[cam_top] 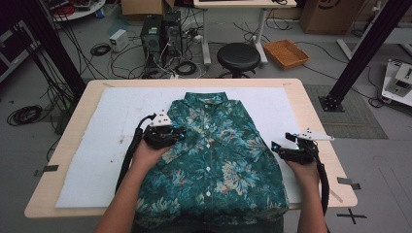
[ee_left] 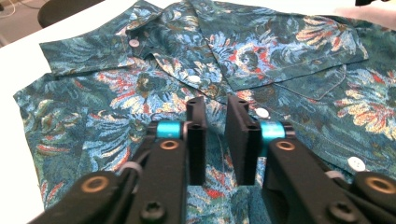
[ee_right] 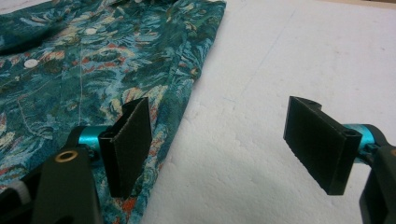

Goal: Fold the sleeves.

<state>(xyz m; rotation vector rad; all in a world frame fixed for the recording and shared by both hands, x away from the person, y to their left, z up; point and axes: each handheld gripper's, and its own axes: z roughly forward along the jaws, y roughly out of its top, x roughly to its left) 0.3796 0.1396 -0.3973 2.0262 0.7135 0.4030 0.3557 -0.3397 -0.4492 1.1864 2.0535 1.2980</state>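
- A floral shirt (cam_top: pixel 214 150) lies face up and buttoned on the white sheet (cam_top: pixel 97 145) that covers most of the tabletop (cam_top: pixel 316 102). Its collar (cam_top: pixel 206 99) points toward the far edge and its hem hangs over the near edge.
- The shirt sits around the middle of the tabletop, a little toward the right edge, with both short sleeves folded in over the chest.
- My left gripper (cam_top: pixel 170 136) rests over the left side of the shirt, just below the folded sleeve and near the row of white buttons (cam_top: pixel 208 144).
- In the left gripper view my left gripper (ee_left: pixel 217 140) has its jaws standing close together with a narrow gap; no fabric is caught between them, and the shirt lies just under them.
- My right gripper (cam_top: pixel 286 148) sits at the right edge of the shirt, close to the right edge of the tabletop.
- In the right gripper view my right gripper (ee_right: pixel 224 149) is spread wide: one jaw is over the side seam of the shirt, the other over bare white sheet. It holds nothing.
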